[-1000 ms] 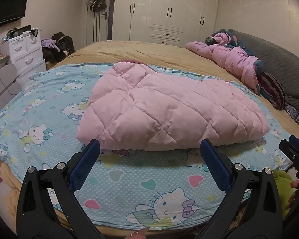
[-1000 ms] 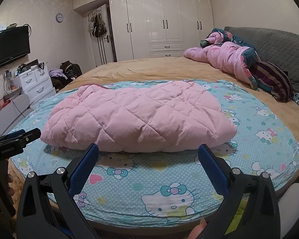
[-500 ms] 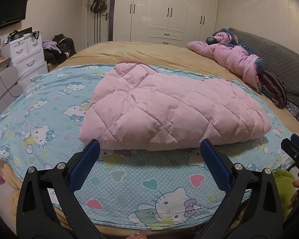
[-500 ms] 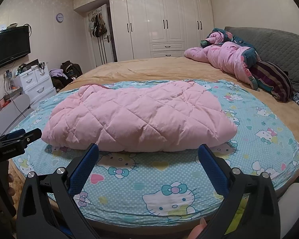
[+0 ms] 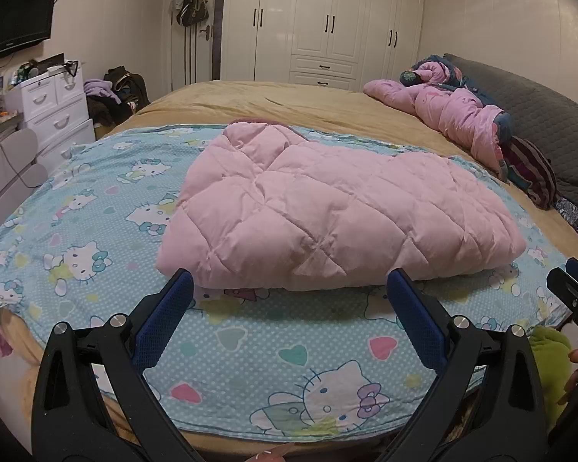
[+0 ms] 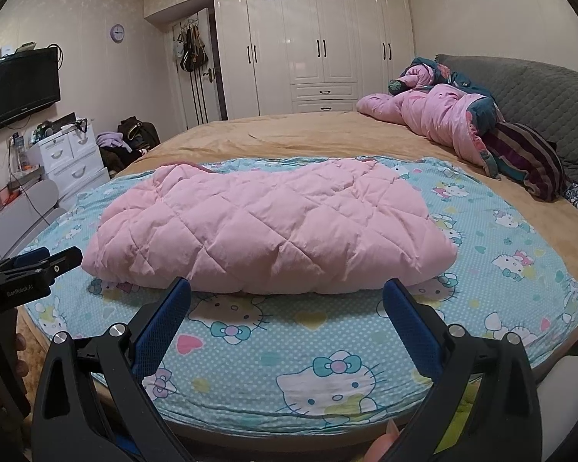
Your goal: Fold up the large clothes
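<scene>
A pink quilted down garment lies folded into a thick bundle on the blue Hello Kitty sheet; it also shows in the right wrist view. My left gripper is open and empty, its fingertips just short of the bundle's near edge. My right gripper is open and empty, also just short of the near edge. The right gripper shows at the right edge of the left wrist view. The left gripper shows at the left edge of the right wrist view.
The sheet covers the near part of a large bed with a tan cover. A crumpled pink duvet and a striped pillow lie at the back right. White drawers stand left, wardrobes behind.
Both grippers stay open and empty. The views have shifted only slightly, with the folded garment a little closer in the left wrist view.
</scene>
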A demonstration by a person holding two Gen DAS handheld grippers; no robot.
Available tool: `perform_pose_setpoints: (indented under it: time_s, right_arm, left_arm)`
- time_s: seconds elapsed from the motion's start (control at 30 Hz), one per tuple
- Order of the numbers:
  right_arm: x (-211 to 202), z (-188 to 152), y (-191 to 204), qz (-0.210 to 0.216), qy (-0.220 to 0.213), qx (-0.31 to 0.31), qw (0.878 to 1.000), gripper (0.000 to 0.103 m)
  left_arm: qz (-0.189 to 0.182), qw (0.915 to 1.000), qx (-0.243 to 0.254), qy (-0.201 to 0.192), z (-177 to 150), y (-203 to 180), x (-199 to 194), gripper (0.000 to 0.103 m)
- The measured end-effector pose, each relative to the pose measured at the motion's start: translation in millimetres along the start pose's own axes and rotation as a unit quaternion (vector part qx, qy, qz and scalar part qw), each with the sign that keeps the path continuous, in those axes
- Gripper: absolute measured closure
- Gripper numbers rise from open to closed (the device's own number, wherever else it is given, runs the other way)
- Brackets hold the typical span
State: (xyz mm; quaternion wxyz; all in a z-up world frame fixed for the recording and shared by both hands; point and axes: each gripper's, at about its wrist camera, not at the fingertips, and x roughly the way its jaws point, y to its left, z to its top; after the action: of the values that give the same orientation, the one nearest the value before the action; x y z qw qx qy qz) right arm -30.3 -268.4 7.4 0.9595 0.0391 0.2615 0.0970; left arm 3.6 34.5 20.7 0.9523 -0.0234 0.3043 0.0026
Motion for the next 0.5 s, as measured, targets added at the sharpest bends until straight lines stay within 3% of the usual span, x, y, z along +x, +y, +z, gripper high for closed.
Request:
perform_pose_setpoints:
  time_s: [0.5]
  right_arm:
    - [-1.2, 0.7, 0.2, -0.001, 0.0, 0.0, 1.0, 0.004]
  left_arm:
    - [0.007, 1.0, 0.0, -0.001, -1.6, 1.1, -2.4, 0.009]
